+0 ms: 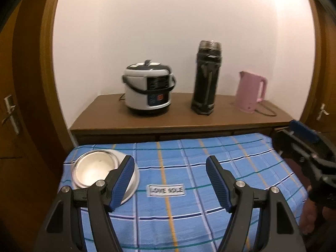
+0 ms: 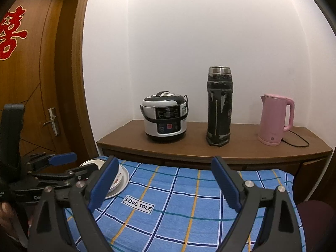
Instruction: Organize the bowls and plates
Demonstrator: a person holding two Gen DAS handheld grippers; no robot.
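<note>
On checked cloth (image 1: pixel 189 168), stacked white bowls (image 1: pixel 92 171)

Your blue checked tablecloth (image 1: pixel 189 168) lay bare across middle and right; grippers had free passage there. Only obstacle on it: stacked metal bowl on white plate (image 1: pixel 92 170) at far-left corner, your left gripper's (image 1: pixel 170 180) left finger (image 1: pixel 122 181) overlapping it in view. Behind cloth, brown wooden sideboard (image 2: pixel 210 149) carried white-and-black rice cooker (image 2: pixel 166 116), tall black flask (image 2: pixel 219 107), pink plastic kettle (image 2: pixel 275 119) with trailing cord, gaps between each. Wooden door (image 2: pixel 31 105) closed off left side.
</note>
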